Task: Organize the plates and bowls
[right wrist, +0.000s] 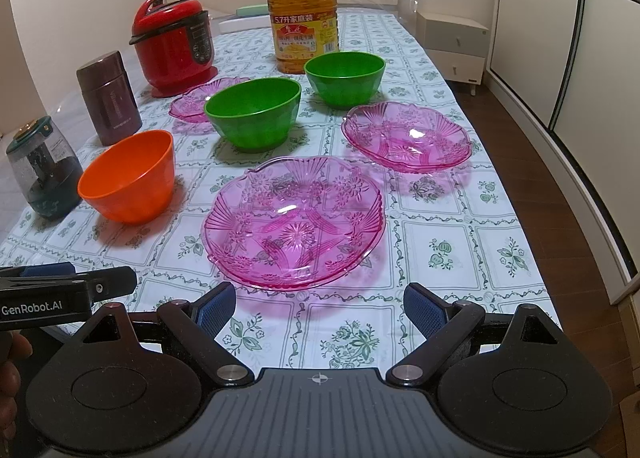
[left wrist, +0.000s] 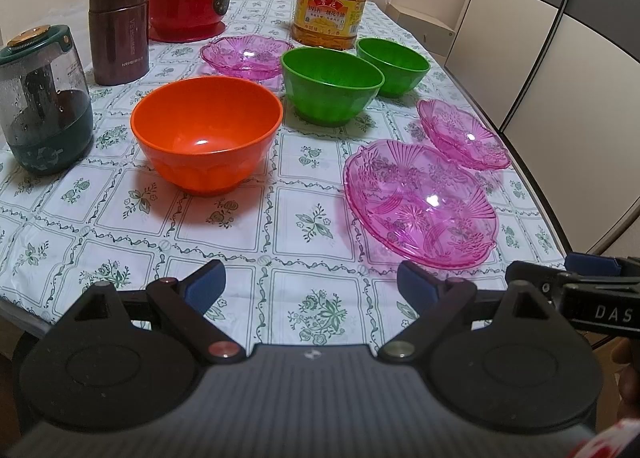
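Both claws, left gripper point(left wrist: 312, 282) and right gripper point(right wrist: 319, 304), are spread wide and empty above the near table edge; large pink plate point(right wrist: 294, 222) lies just ahead, bowls behind.

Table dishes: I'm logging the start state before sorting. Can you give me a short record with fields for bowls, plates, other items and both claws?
bowls: orange bowl, near green bowl, far green bowl; all upright, apart, empty
plates: large pink plate nearest the claws, pink plate on the right, pink plate at the back
stacked: nothing
other items: oil bottle, red cooker, brown flask, green-lidded jar
left claw: open, empty
right claw: open, empty
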`<state>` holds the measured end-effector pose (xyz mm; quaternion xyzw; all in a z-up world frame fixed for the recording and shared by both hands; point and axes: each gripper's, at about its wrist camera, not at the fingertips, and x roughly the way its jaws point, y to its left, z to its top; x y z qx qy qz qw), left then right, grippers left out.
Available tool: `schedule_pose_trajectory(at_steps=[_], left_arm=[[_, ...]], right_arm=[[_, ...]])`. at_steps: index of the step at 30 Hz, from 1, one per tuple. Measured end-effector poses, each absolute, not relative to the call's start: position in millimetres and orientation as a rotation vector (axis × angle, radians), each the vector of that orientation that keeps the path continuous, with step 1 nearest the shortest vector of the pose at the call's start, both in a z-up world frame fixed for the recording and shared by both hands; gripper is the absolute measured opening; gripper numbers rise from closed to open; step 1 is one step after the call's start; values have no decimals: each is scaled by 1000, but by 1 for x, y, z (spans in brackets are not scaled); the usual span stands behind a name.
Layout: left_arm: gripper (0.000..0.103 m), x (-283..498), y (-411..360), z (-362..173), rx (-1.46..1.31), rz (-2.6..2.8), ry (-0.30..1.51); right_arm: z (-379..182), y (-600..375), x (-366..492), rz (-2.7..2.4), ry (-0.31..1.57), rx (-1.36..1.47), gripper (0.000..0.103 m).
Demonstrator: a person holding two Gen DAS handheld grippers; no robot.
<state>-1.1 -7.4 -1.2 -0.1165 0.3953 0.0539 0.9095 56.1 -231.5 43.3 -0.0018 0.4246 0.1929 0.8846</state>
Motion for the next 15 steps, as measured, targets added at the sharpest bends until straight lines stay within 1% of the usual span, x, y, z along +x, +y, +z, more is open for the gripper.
schedule_pose_trajectory(at_steps=[15], left_arm=[[91,1,-5,0,-252,106,819]], right_arm=[[44,-230,57,401,882,-4,91]])
